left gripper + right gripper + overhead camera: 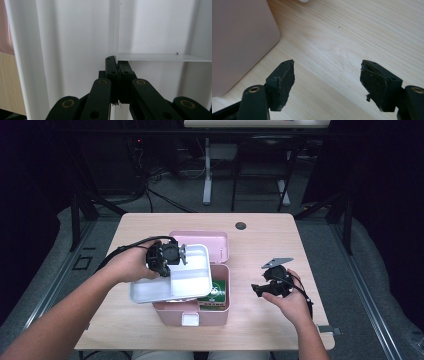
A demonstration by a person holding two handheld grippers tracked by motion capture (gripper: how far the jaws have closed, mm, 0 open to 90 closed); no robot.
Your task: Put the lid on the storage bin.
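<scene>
near edge: pink plastic storage box (191, 308) open, white divided plastic tray (172, 279) lifted clear by left gripper (117, 72) clamped on its divider, right gripper (327, 82) wide and empty; next, setting tray aside.

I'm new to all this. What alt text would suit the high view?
A person's left gripper holds a white divided plastic tray above an open pink plastic box on a light wooden table. The right gripper rests open beside the box.
</scene>
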